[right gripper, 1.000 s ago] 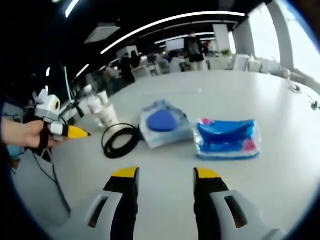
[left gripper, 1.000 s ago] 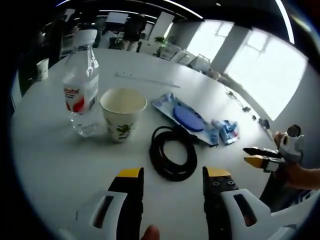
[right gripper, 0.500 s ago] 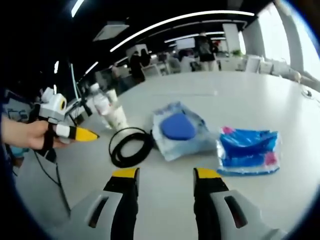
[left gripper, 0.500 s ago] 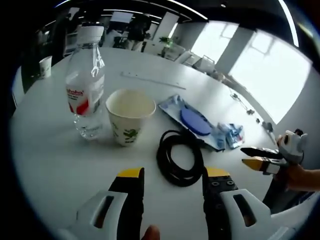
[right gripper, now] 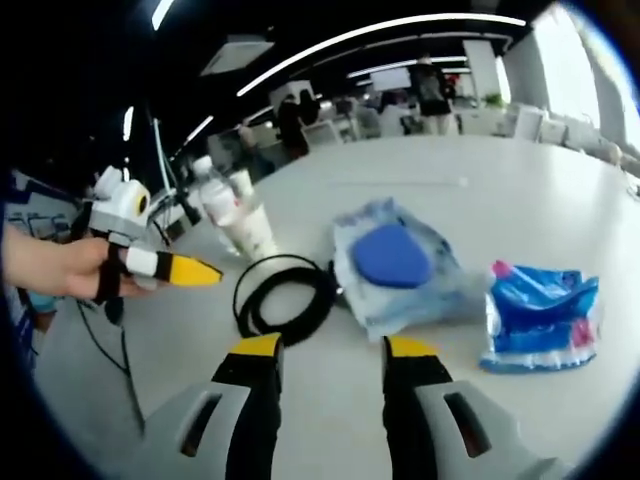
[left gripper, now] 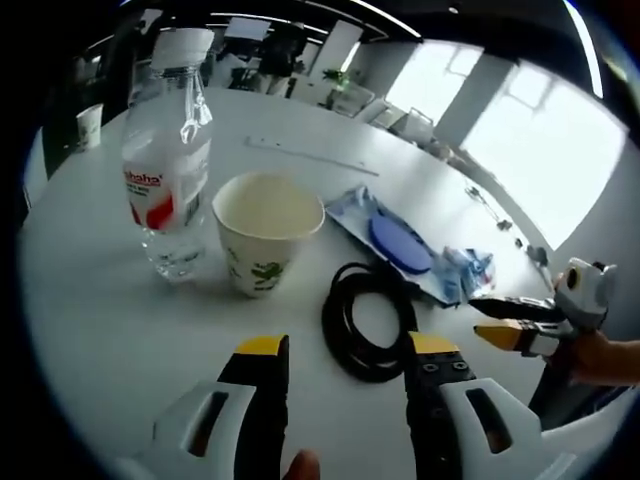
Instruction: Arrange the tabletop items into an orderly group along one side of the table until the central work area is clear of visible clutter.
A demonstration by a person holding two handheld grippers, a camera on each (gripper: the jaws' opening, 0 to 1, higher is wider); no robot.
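On the white round table (left gripper: 90, 320) stand a clear water bottle (left gripper: 165, 170) with a red label and a paper cup (left gripper: 265, 230) beside it. A coiled black cable (left gripper: 365, 320) lies right of the cup, with a clear bag holding a blue disc (left gripper: 395, 240) beyond it and a blue wipes pack (left gripper: 470, 272) further right. My left gripper (left gripper: 345, 350) is open just short of the cable. My right gripper (right gripper: 325, 350) is open in front of the cable (right gripper: 285, 298), the disc bag (right gripper: 395, 262) and the wipes pack (right gripper: 540, 315). The bottle (right gripper: 218, 200) and cup (right gripper: 250, 228) stand beyond.
The left gripper (right gripper: 165, 266), held by a hand, enters the right gripper view from the left; the right gripper (left gripper: 515, 325) enters the left gripper view from the right. A second paper cup (left gripper: 88, 127) stands at the far left table edge. A thin white strip (left gripper: 310, 157) lies further back.
Both cameras have moved closer to the items: the cup, bottle and cable look larger in the left gripper view, and the disc bag and wipes pack have shifted right in the right gripper view.
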